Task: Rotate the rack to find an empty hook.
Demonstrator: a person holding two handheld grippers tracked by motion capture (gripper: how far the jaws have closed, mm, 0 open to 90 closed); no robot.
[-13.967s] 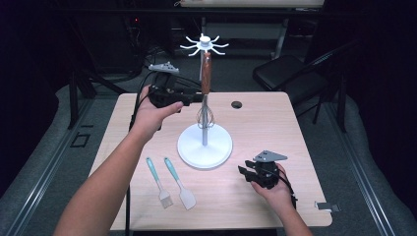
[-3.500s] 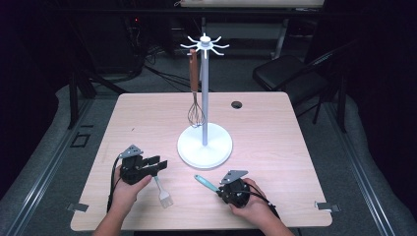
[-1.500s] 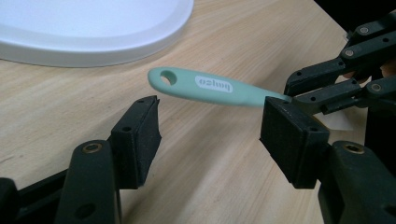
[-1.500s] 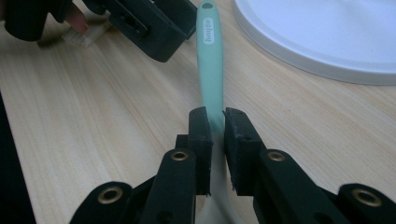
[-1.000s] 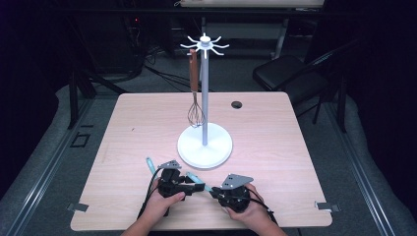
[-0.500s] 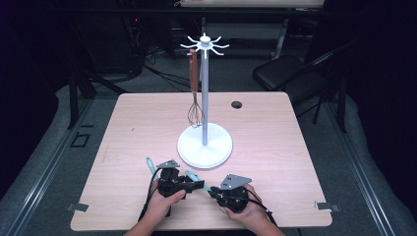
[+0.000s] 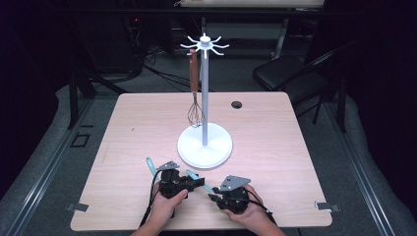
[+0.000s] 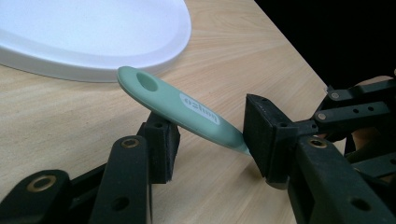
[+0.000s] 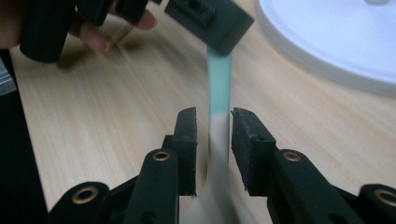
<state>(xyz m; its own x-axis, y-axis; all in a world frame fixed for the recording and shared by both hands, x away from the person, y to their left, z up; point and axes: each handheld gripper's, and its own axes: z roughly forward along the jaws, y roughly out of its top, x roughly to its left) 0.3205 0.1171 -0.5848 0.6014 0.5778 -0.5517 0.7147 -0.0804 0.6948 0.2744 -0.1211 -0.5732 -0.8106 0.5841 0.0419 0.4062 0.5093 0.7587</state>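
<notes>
A teal-handled spatula [image 8: 184, 105] with a white head [image 9: 218, 140] spans the space between my two grippers, its handle lifted off the table. My left gripper [image 8: 210, 137] has just been closing. The handle lies slanted between its jaws, resting on the left pad [image 8: 161, 140] with its end against the right pad [image 8: 264, 133], and is not clamped. My right gripper [image 9: 214, 140] has just been opening, and its pads stand slightly off the white neck. In the high view the left gripper [image 7: 195, 183] faces the right gripper [image 7: 215, 195] near the table's front edge. A second teal spatula [image 7: 149, 164] lies beside the left gripper.
A white utensil stand [image 7: 204, 146] rises mid-table, and a wooden-handled whisk [image 7: 195, 114] hangs from one of its top hooks. A small black disc [image 7: 236, 104] sits at the back. A dark chair [image 7: 280, 73] stands beyond the table.
Since 3.5 s ago the left gripper has moved right, from the spatula at the left to the one at the right gripper. Over the last second both hands have stayed where they were.
</notes>
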